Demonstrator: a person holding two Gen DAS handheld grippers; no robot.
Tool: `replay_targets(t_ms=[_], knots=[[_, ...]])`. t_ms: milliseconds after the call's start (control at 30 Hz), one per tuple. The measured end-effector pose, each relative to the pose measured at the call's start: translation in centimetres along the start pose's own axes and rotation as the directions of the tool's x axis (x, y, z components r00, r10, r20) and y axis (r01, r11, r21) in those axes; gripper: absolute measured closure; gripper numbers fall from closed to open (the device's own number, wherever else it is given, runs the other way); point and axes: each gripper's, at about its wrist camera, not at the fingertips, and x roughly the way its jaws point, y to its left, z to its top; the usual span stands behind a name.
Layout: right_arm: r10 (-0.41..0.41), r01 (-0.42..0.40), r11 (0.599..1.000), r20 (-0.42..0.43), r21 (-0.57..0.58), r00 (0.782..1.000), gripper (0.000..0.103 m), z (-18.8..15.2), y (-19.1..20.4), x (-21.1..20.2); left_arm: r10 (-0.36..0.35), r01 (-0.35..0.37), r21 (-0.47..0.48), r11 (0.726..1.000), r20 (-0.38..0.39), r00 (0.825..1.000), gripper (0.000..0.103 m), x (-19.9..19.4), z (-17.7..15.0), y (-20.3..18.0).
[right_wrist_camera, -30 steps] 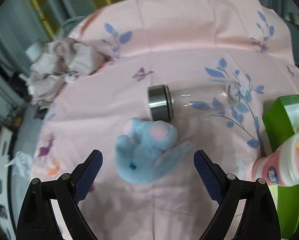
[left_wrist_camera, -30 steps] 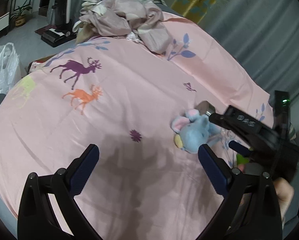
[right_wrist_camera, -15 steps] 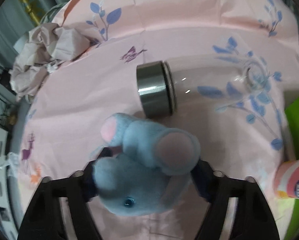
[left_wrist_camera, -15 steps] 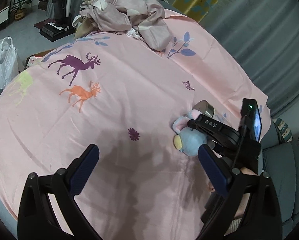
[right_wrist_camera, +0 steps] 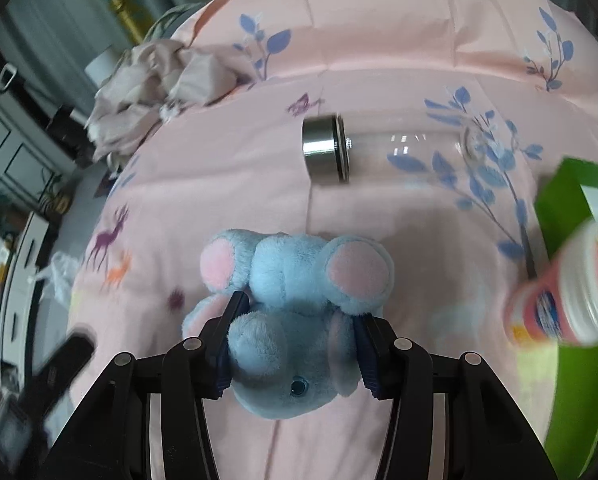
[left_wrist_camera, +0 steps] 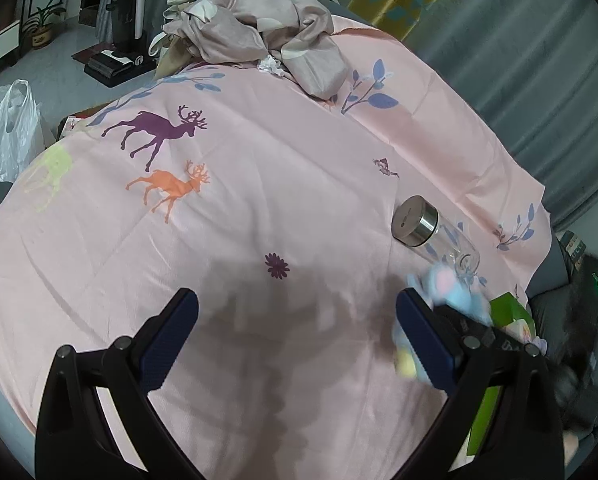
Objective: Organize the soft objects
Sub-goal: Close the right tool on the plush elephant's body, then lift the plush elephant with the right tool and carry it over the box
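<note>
My right gripper (right_wrist_camera: 293, 354) is closing on the blue plush elephant (right_wrist_camera: 295, 320), pads already pressing its body from both sides, the toy at six o'clock in my right wrist view, over the pink sheet (right_wrist_camera: 379, 240). The plush compresses, so I judge the pinch could slide off the fur and drop it. My left gripper (left_wrist_camera: 297, 340) hangs spread wide with nothing between its fingers. At three o'clock sits a pink-and-white tub (right_wrist_camera: 559, 292) by a green box (right_wrist_camera: 571, 200); a careless swing could knock it. At twelve, the steel-capped glass bottle (right_wrist_camera: 379, 152) lies on its side and might roll. The crumpled cloth pile (right_wrist_camera: 155, 92) waits at ten.
</note>
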Motion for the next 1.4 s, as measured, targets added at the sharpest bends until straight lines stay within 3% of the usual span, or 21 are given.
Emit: replay_targets(t_ms=[233, 333, 433, 500, 567, 733, 800, 967, 1167, 1300, 1400], knots=[[0.009, -0.008, 1.0, -0.073, 0.012, 0.997, 0.052, -3.5, -1.8, -0.4, 0.006, -0.004, 0.047, 0.999, -0.033, 0.999, 0.004, 0.6, -0.7, -0.8], [0.027, -0.019, 0.997, -0.108, 0.069, 0.994, 0.051, -3.9, -3.1, 0.3, -0.02, 0.026, 0.081, 0.996, -0.077, 0.997, 0.004, 1.1, -1.4, -1.4], [0.048, -0.037, 0.995, -0.11, 0.096, 0.993, 0.043, -4.1, -4.0, 0.0, -0.058, 0.074, 0.102, 0.992, -0.147, 0.987, 0.004, 1.8, -2.1, -1.8], [0.053, -0.046, 0.993, -0.058, 0.105, 0.997, 0.029, -4.1, -4.4, -1.3, -0.106, 0.126, 0.092, 0.988, -0.2, 0.974, 0.004, 2.2, -2.5, -1.8], [0.06, -0.059, 0.992, -0.008, 0.111, 0.998, 0.024, -4.1, -4.8, -2.7, -0.158, 0.182, 0.074, 0.981, -0.25, 0.955, 0.004, 2.4, -2.8, -1.9], [0.103, -0.106, 0.98, 0.026, 0.168, 0.994, 0.023, -4.3, -6.0, -3.7, -0.246, 0.305, 0.116, 0.945, -0.358, 0.901, 0.003, 2.9, -4.5, -3.7], [0.117, -0.117, 0.977, 0.012, 0.179, 0.993, 0.023, -4.4, -6.0, -3.4, -0.271, 0.353, 0.139, 0.925, -0.411, 0.87, 0.003, 3.2, -5.5, -4.7], [0.151, -0.142, 0.971, -0.036, 0.195, 0.988, 0.023, -4.6, -6.0, -2.2, -0.266, 0.375, 0.147, 0.915, -0.479, 0.836, 0.003, 4.7, -7.6, -6.1], [0.197, -0.182, 0.964, -0.064, 0.193, 0.978, 0.023, -4.6, -5.4, -0.6, -0.242, 0.354, 0.144, 0.924, -0.496, 0.834, 0.011, 6.3, -8.4, -6.4], [0.224, -0.204, 0.954, -0.069, 0.219, 0.972, 0.023, -4.7, -5.8, 0.2, -0.224, 0.324, 0.156, 0.933, -0.454, 0.862, 0.025, 6.4, -8.3, -6.3], [0.184, -0.165, 0.962, -0.075, 0.216, 0.98, 0.023, -4.9, -5.7, 0.5, -0.253, 0.351, 0.14, 0.926, -0.46, 0.851, 0.034, 6.4, -8.3, -6.4]])
